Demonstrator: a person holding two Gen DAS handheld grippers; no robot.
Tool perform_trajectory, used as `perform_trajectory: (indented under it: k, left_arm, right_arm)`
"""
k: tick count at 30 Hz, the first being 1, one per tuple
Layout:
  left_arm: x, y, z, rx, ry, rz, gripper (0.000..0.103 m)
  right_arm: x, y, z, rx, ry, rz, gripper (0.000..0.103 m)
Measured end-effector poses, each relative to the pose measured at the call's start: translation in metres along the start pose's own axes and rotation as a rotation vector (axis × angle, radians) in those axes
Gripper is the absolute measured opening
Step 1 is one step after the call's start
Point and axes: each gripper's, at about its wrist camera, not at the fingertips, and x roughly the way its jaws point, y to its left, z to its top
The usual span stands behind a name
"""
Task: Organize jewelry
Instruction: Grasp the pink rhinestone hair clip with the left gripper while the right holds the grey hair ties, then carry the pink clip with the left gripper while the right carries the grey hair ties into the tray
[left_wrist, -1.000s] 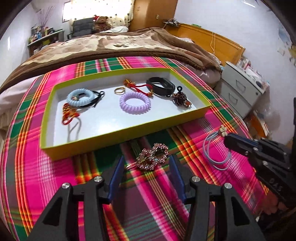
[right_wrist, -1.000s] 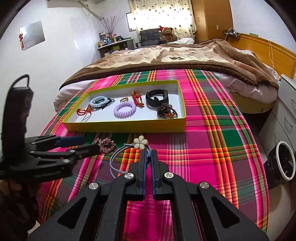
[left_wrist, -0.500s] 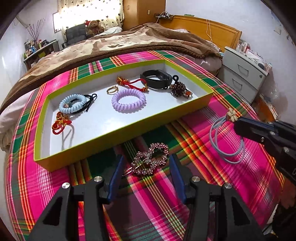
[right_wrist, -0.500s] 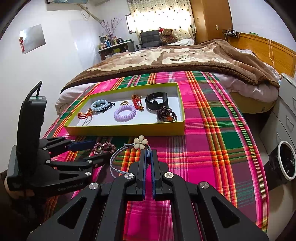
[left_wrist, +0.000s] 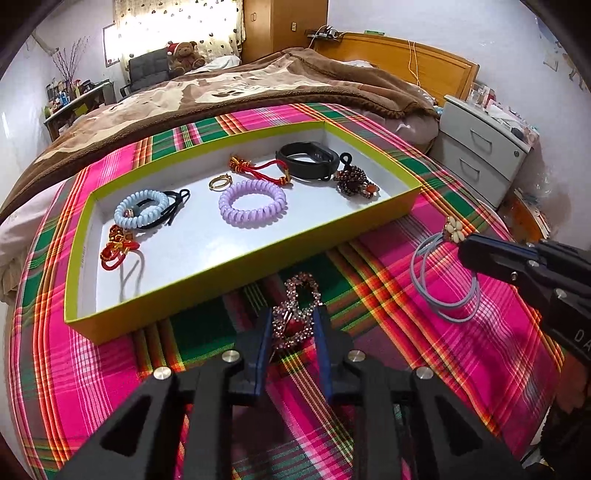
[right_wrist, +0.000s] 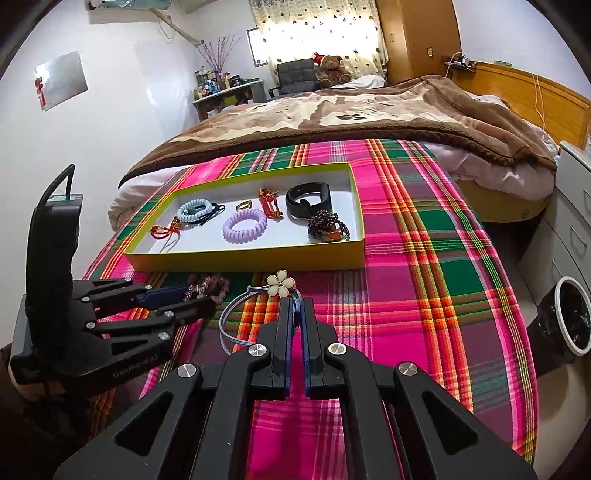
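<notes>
The left gripper (left_wrist: 291, 325) is closing its jaws around a rhinestone hair clip (left_wrist: 297, 314) that lies on the plaid bedspread (left_wrist: 388, 295). The clip sits between the blue finger pads (left_wrist: 263, 341), its near half level with the fingertips and its far loop sticking out past them toward the yellow-green tray (left_wrist: 236, 258); whether the pads already press on it cannot be told. The right gripper (right_wrist: 294, 308) has its fingers pinched shut on a pale blue hair tie (right_wrist: 236, 314) just behind its cream flower charm (right_wrist: 280, 283), which sits right at the fingertips while the loops curve away to the left of the fingers.

The left wrist view shows the whole clip between the pads, plus the hair tie's full loops (left_wrist: 443, 280) hanging from the right gripper's tip (left_wrist: 466, 251). The right wrist view shows the clip (right_wrist: 212, 286) only partly, behind the left gripper (right_wrist: 184, 299), but reveals the hand (right_wrist: 22, 384) holding that tool. In the tray beyond both sets of fingers lie a lilac spiral hair tie (left_wrist: 252, 206), a light blue spiral hair tie (left_wrist: 140, 208), a black wristband (left_wrist: 308, 160) and a dark beaded piece (left_wrist: 354, 181).
</notes>
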Motion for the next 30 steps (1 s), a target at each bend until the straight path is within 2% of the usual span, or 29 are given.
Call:
perform_trajectory:
  k: [10,21,30]
  left_arm:
    - [-0.004,0.004,-0.001,-0.018,-0.01,0.0,0.023]
    - [-0.028,0.011,0.001,-0.058,-0.062,0.013,0.023]
    - [-0.049,0.036,0.014,-0.14,-0.122,0.029,0.023]
  right_arm:
    - [-0.001,0.001,0.0,0.004,-0.003,-0.001,0.004]
    - [-0.011,0.003,0.006,0.006,-0.028,0.013,0.004]
    - [-0.017,0.011,0.026,0.006,-0.07,0.03,0.004]
